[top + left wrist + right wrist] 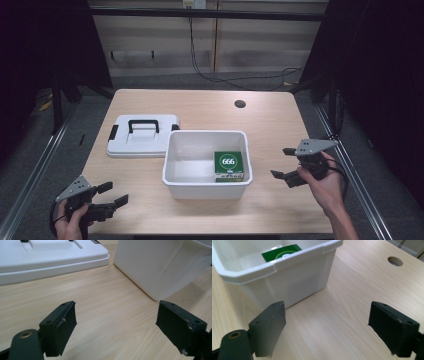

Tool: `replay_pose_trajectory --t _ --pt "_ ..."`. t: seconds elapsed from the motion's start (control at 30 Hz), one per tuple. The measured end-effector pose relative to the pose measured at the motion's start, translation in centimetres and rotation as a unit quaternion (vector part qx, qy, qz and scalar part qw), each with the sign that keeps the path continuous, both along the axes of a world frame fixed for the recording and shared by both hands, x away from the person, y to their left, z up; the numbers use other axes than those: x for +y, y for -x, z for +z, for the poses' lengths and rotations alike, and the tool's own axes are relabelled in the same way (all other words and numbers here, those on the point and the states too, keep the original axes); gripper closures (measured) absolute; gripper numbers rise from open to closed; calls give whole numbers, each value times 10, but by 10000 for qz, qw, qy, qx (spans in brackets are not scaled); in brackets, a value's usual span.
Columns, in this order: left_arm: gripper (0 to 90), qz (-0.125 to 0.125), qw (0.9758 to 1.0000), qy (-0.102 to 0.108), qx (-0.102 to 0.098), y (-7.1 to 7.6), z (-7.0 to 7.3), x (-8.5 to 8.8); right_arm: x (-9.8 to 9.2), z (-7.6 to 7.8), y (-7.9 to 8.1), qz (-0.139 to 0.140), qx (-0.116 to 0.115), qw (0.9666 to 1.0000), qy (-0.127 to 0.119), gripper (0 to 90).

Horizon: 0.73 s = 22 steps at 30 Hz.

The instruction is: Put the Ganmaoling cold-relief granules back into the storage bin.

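wood table [280, 125] | dark curtains [385, 60] | left hand-held gripper [113, 194] agape | right hand-held gripper [281, 163] agape

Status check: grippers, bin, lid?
Left gripper and right gripper open, empty. White bin uncovered, green box inside. Lid flat beside bin; nothing in the way.

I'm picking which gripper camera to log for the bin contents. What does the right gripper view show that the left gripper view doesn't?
Right gripper view: the green box inside the white plastic bin, and a round hole in the wooden table. Left gripper view: the flat white plastic lid lying beside the bin. Both: the bin's wall, the tabletop, open black jaws.
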<state>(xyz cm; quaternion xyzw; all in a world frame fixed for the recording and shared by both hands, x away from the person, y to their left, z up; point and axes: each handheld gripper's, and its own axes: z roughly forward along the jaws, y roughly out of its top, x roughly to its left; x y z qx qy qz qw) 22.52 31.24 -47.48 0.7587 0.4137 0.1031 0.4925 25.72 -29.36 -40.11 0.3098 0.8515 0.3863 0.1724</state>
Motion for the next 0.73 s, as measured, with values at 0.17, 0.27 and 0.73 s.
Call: replay_pose_trajectory --t 0.17,0.27,0.73 --pt "158 3 10000 14 1 0 0 0 -7 -9 11 -164 -36 9999 -29 134" --pt "159 -6 10000 5 -3 0 0 0 -13 -16 18 -256 -11 9996 -92 134" --pt "158 2 10000 16 -11 0 1 1 -41 -52 30 -680 75 9975 -155 133"
